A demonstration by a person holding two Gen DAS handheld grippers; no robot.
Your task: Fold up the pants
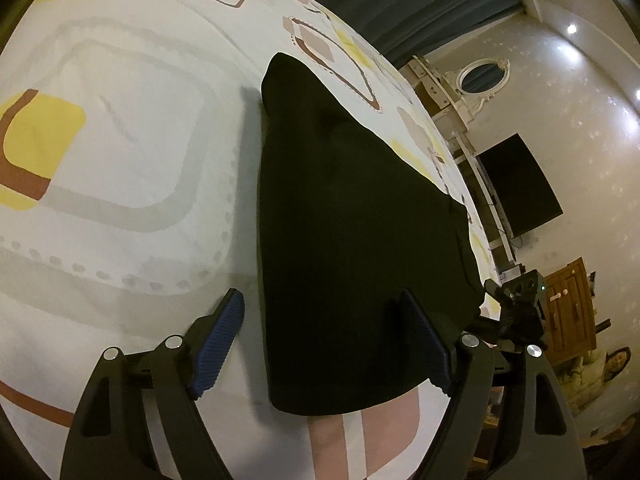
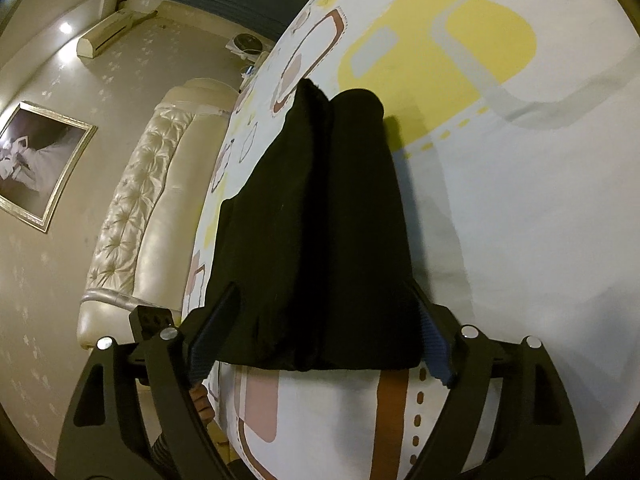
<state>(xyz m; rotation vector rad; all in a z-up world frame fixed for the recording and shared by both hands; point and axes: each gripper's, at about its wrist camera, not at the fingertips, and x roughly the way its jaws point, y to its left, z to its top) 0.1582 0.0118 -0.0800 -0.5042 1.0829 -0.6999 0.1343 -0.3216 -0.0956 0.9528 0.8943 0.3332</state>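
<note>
Black pants (image 1: 344, 232) lie flat on the patterned bed sheet (image 1: 120, 140), stretching away from me. In the right wrist view the pants (image 2: 320, 240) show two long halves side by side with a dark seam between them. My left gripper (image 1: 324, 304) is open and empty, its blue-padded fingers (image 1: 220, 340) on either side of the pants' near end, just above it. My right gripper (image 2: 324, 300) is open and empty, its fingers (image 2: 434, 340) spread across the near edge of the pants. The right gripper also shows in the left wrist view (image 1: 516, 304) at the pants' right corner.
The bed edge runs along the right in the left wrist view, with a dark TV screen (image 1: 516, 184) and a wooden cabinet (image 1: 572, 312) beyond. In the right wrist view a cream tufted headboard (image 2: 140, 208) and a framed picture (image 2: 40, 164) are at left.
</note>
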